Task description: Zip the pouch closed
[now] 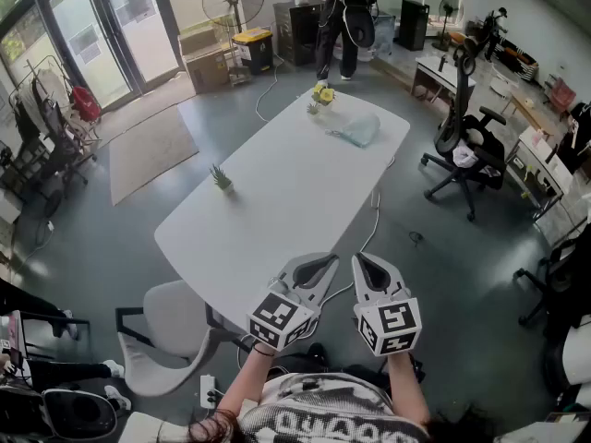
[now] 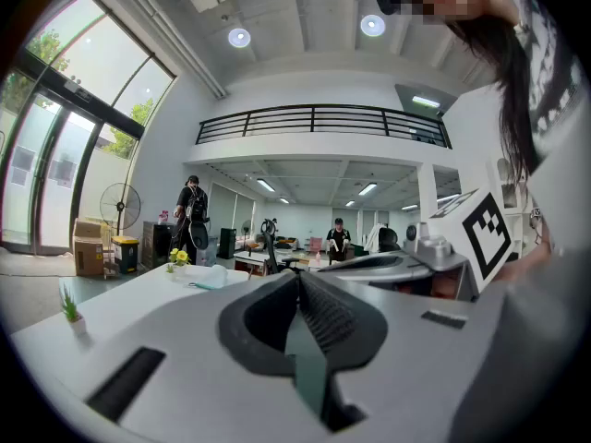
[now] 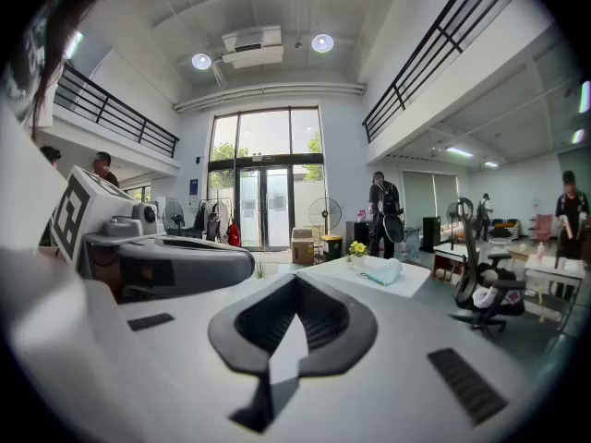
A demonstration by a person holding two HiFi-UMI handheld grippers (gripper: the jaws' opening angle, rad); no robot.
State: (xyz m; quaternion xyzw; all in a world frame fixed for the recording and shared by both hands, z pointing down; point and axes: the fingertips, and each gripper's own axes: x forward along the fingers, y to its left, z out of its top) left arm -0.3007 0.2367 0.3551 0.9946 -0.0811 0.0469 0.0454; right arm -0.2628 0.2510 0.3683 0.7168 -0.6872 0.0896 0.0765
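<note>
The pouch [image 1: 358, 129], pale blue-green and soft, lies near the far end of the long white table [image 1: 277, 201]; it also shows small in the left gripper view [image 2: 211, 278] and the right gripper view [image 3: 381, 269]. Both grippers hover side by side off the table's near end, far from the pouch. My left gripper [image 1: 329, 260] [image 2: 297, 278] is shut with nothing in it. My right gripper [image 1: 360, 260] [image 3: 295, 279] is also shut and empty. Each gripper sees the other beside it.
Yellow flowers [image 1: 321, 94] stand just beyond the pouch and a small green plant [image 1: 222, 178] sits at the table's left edge. A white chair [image 1: 171, 335] is at the near left, a black office chair [image 1: 466, 150] at the right. A person [image 1: 337, 17] stands past the far end.
</note>
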